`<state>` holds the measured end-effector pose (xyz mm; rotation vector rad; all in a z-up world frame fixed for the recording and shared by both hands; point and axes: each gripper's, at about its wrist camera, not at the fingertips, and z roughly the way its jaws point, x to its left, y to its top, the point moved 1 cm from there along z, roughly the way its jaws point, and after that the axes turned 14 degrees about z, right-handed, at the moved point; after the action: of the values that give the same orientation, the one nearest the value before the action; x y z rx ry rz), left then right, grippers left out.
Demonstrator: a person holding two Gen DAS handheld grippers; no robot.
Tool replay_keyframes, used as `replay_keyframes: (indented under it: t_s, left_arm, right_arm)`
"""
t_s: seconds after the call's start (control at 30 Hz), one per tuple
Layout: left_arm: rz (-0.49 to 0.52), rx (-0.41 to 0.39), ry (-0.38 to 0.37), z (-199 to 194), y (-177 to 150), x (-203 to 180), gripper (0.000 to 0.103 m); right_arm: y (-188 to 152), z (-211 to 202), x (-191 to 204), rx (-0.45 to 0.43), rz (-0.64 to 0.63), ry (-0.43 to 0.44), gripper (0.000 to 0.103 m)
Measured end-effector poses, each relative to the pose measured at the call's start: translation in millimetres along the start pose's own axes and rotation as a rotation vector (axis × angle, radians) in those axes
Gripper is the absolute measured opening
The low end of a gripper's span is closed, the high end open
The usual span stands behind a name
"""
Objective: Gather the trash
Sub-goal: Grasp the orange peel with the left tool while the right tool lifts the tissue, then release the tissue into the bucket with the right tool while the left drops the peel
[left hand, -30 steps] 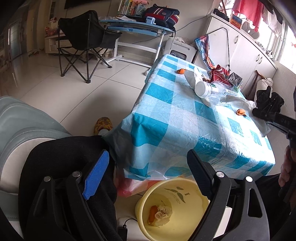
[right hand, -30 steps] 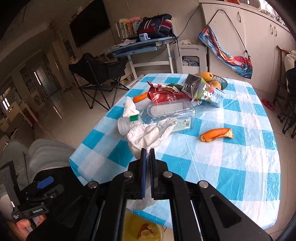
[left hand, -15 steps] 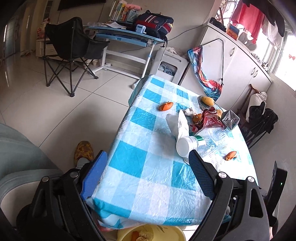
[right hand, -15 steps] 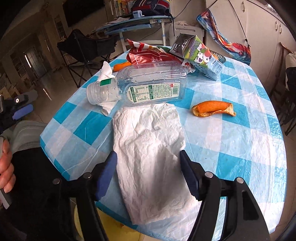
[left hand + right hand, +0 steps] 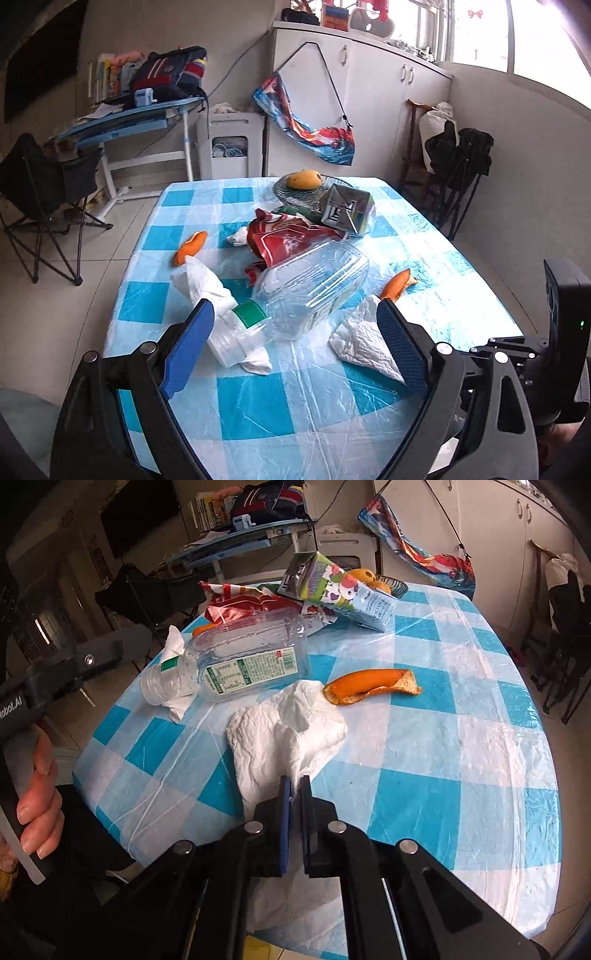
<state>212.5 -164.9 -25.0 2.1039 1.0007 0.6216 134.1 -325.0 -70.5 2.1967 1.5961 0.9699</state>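
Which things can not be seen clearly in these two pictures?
- Right wrist view: the bin under the table edge shows only a yellow sliver, hidden by the right claw.
- Same view: the tissue's pinched end, hidden between the fingers.
- Left wrist view: the bottle's label text is too blurred.

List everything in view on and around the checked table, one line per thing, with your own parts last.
Plastic bottle: 1, clear with green label, lying on its side mid-table.
Tissue: 1, white, near table edge, pinched by right gripper.
Second tissue: 1, white, under the bottle's neck.
Orange peels: 2, orange, either side of the bottle.
Snack wrapper: 1, red, behind the bottle.
Drink carton: 1, multicoloured, lying far side.
Fruit bowl: 1, glass, far edge.
Tablecloth: 1, blue-white checked.
Folding chair: 1, black, on the floor to the left.
Left gripper: open, facing the bottle.
Right gripper: shut on the tissue.
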Motion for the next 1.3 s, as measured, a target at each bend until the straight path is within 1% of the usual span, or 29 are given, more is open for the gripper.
replay_keyframes:
  t_s: [0.07, 0.17, 0.23, 0.3, 0.33, 0.37, 0.4, 0.47, 0.5, 0.53, 0.57, 0.63, 0.7, 0.73, 0.83, 0.93, 1.0, 1.17, 1.23, 1.3]
  left_arm:
    - [0.039, 0.01, -0.058, 11.9, 11.3, -18.6, 0.086]
    - [0.136, 0.04, -0.121, 37.4, 31.4, -53.7, 0.086]
    - [0.23, 0.074, -0.124, 60.6, 43.6, -79.5, 0.086]
    - [0.316, 0.115, -0.118, 85.2, 50.0, -100.8, 0.085]
    - [0.35, 0.132, -0.101, 96.5, 51.2, -108.2, 0.082]
    - [0.374, 0.155, -0.092, 106.8, 51.7, -114.7, 0.076]
    - [0.387, 0.18, -0.09, 115.5, 51.1, -121.4, 0.072]
    - [0.398, 0.226, -0.096, 132.0, 49.1, -125.3, 0.05]
    - [0.4, 0.237, -0.108, 137.4, 48.2, -126.3, 0.043]
    - [0.393, 0.227, -0.113, 136.4, 49.3, -125.8, 0.03]
    - [0.393, 0.234, -0.121, 135.0, 49.7, -125.2, 0.018]
    - [0.393, 0.229, -0.127, 124.0, 46.6, -128.7, 0.016]
    - [0.365, 0.22, -0.152, 108.6, 39.8, -126.8, 0.014]
    - [0.335, 0.214, -0.167, 98.4, 36.5, -122.2, 0.014]
    - [0.193, 0.191, -0.216, 62.7, 18.5, -101.4, 0.014]
    - [0.061, 0.171, -0.232, 25.5, -3.5, -75.3, 0.014]
    - [-0.004, 0.16, -0.224, -0.7, -19.4, -60.2, 0.014]
    - [-0.134, 0.131, -0.166, -65.9, -60.0, -26.6, 0.014]
    - [-0.177, 0.124, -0.146, -89.2, -77.2, -16.3, 0.014]
    - [-0.2, 0.126, -0.127, -107.5, -95.4, -11.6, 0.014]
  right_arm:
    - [8.8, -18.2, -26.7, -0.073, 0.096, -0.033, 0.006]
    - [19.5, -46.3, -66.2, -0.183, 0.252, -0.039, 0.006]
    - [23.9, -61.4, -83.5, -0.245, 0.323, -0.03, 0.006]
    - [26.0, -70.8, -91.3, -0.285, 0.367, -0.008, 0.006]
    - [27.5, -72.6, -91.9, -0.296, 0.38, 0.008, 0.006]
    - [27.7, -73.2, -92.3, -0.3, 0.386, 0.021, 0.007]
    - [28.3, -72.9, -91.0, -0.298, 0.385, 0.027, 0.008]
    - [29.2, -68.9, -86.5, -0.287, 0.384, 0.046, 0.009]
    - [30.0, -66.2, -85.1, -0.28, 0.386, 0.057, 0.009]
    - [30.8, -63.9, -83.6, -0.275, 0.385, 0.065, 0.009]
    - [30.6, -63.3, -83.1, -0.271, 0.383, 0.072, 0.009]
    - [32.5, -63.4, -82.0, -0.267, 0.382, 0.092, 0.009]
    - [32.7, -63.9, -79.1, -0.265, 0.381, 0.117, 0.009]
    - [31.5, -64.7, -77.1, -0.262, 0.376, 0.129, 0.009]
    - [27.5, -61.4, -64.5, -0.231, 0.344, 0.169, 0.009]
    - [20.1, -55.2, -42.5, -0.179, 0.28, 0.207, 0.009]
    - [12.4, -54.1, -22.6, -0.148, 0.215, 0.234, 0.009]
    - [-14.7, -63.2, 23.7, -0.099, 0.062, 0.296, 0.009]
    - [-34.6, -65.9, 36.9, -0.063, 0.03, 0.32, 0.009]
    - [-58.9, -64.8, 48.6, 0.002, 0.004, 0.342, 0.009]
